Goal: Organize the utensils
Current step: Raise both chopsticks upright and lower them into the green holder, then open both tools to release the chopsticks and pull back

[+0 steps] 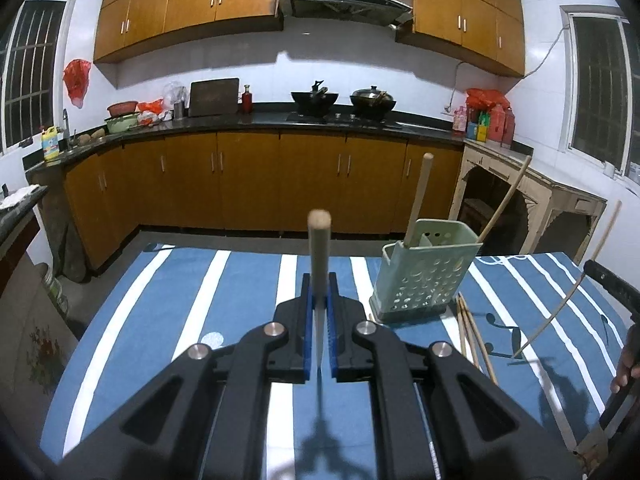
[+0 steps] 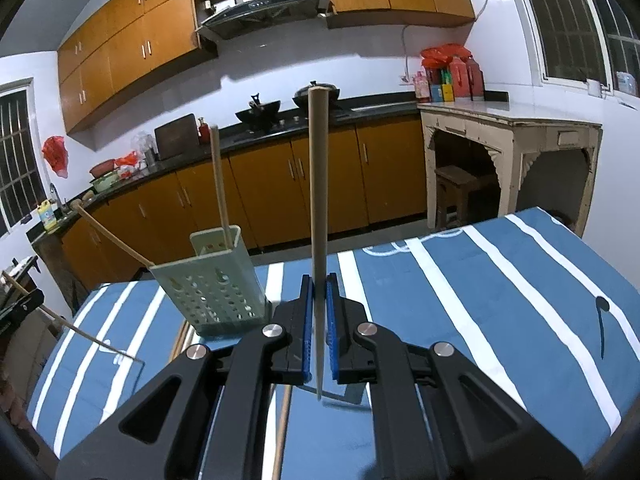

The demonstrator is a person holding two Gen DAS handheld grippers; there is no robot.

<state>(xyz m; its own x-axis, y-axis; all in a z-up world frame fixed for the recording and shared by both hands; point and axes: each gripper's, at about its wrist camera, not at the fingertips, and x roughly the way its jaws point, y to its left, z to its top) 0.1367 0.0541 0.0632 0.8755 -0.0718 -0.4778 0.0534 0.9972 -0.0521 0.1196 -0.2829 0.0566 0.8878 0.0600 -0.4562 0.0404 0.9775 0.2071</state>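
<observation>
Blue-and-white striped cloth (image 1: 248, 280) is seen covering the table across the lower half of both views. In the left wrist view, the left gripper (image 1: 319, 300) is at the centre, its blue pads pressed together on a pale chopstick (image 1: 319, 248), which is held upright with its rounded end toward the camera; its lower tip is blurred against its own shadow. To the right of centre stands a pale green perforated utensil holder (image 1: 424, 276), with two chopsticks (image 1: 418, 200) leaning out of its top. Just beside its right foot, a small bundle of loose chopsticks (image 1: 472, 336) lies on the cloth, partly hidden behind the gripper's arm. At the far right edge, the right gripper (image 1: 612, 292) is cut off by the frame, and a thin bent-looking chopstick (image 1: 560, 312) is seen below it.

In the right wrist view, the left gripper (image 2: 20, 304) is barely visible at the left edge, with a thin stick (image 2: 80, 332) reaching down to the cloth (image 2: 500, 280). The green holder (image 2: 216, 288) stands left of centre, with one stick upright in it and another slanting out to the left. At the centre, the right gripper (image 2: 319, 300) is clamped on a long tapered chopstick (image 2: 319, 184), pointing upward. A further stick (image 2: 282, 432) lies on the cloth below, mostly hidden by the gripper body.
</observation>
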